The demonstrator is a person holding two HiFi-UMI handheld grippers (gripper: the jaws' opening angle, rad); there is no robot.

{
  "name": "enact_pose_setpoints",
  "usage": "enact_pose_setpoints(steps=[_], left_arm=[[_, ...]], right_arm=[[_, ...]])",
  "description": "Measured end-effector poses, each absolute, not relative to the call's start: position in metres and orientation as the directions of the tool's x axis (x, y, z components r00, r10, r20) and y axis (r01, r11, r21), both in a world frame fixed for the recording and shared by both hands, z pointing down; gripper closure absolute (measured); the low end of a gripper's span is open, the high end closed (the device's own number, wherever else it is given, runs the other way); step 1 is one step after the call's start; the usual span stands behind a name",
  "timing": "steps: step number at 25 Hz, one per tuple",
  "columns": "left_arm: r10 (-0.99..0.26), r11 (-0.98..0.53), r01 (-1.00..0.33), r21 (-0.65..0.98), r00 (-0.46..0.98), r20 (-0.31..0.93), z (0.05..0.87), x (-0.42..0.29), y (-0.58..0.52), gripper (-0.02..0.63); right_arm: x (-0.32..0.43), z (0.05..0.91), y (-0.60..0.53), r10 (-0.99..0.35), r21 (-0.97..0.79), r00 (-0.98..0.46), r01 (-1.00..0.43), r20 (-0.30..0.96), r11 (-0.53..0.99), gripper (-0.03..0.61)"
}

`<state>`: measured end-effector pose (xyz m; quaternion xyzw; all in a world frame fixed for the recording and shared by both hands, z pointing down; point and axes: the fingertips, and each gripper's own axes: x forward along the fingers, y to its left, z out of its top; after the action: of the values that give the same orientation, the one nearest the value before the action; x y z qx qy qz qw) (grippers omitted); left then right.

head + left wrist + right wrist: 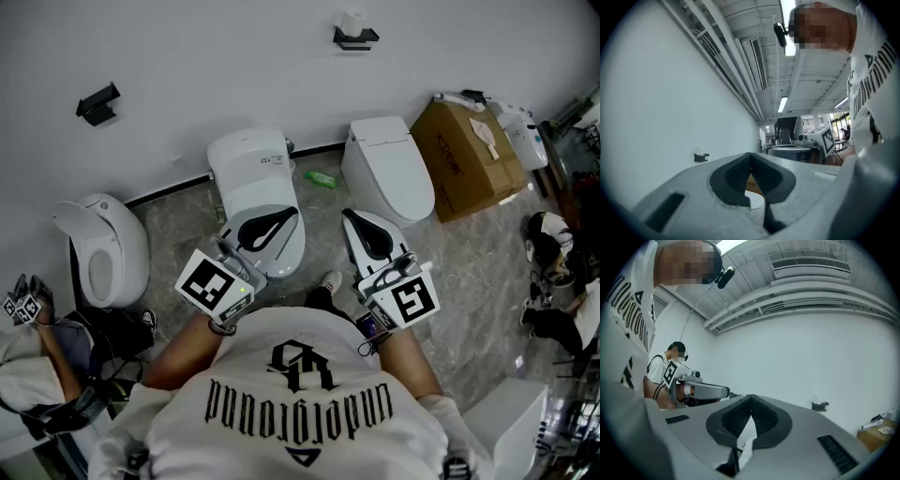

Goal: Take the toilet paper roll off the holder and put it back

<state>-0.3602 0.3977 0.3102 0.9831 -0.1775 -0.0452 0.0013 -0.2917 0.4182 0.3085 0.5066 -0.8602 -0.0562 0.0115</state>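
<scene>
Head view: I judge nothing is done yet. The toilet paper roll (352, 22) sits on its holder (356, 38) at the top of the frame, well apart from my left gripper (270, 227) and right gripper (373, 234) at centre.

Left gripper view: my fingers are pressed together, empty, with the roll tiny at middle left.

Right gripper view: the fingers are likewise together on nothing, and the roll is far off, right of middle.

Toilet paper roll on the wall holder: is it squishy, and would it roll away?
Probably squishy and light: the small white toilet paper roll looks like soft wound paper. It's round, so it would likely roll if dropped.
</scene>
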Motion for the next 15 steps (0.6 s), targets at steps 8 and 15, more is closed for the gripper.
enact_pose_setpoints(steps=[8,15], left_arm=[[-0.351,-0.936,-0.35,0.025,0.934,-0.068,0.311,-0.342,0.381,0.6],[-0.361,-0.933,-0.36,0.02,0.931,-0.058,0.312,-0.314,0.361,0.6]], right_arm=[[-0.271,0.305,0.401,-0.871,0.063,-0.488,-0.873,-0.055,0.484,0.565],[-0.239,0.305,0.382,-0.865,0.053,-0.498,-0.867,-0.056,0.496,0.565]])
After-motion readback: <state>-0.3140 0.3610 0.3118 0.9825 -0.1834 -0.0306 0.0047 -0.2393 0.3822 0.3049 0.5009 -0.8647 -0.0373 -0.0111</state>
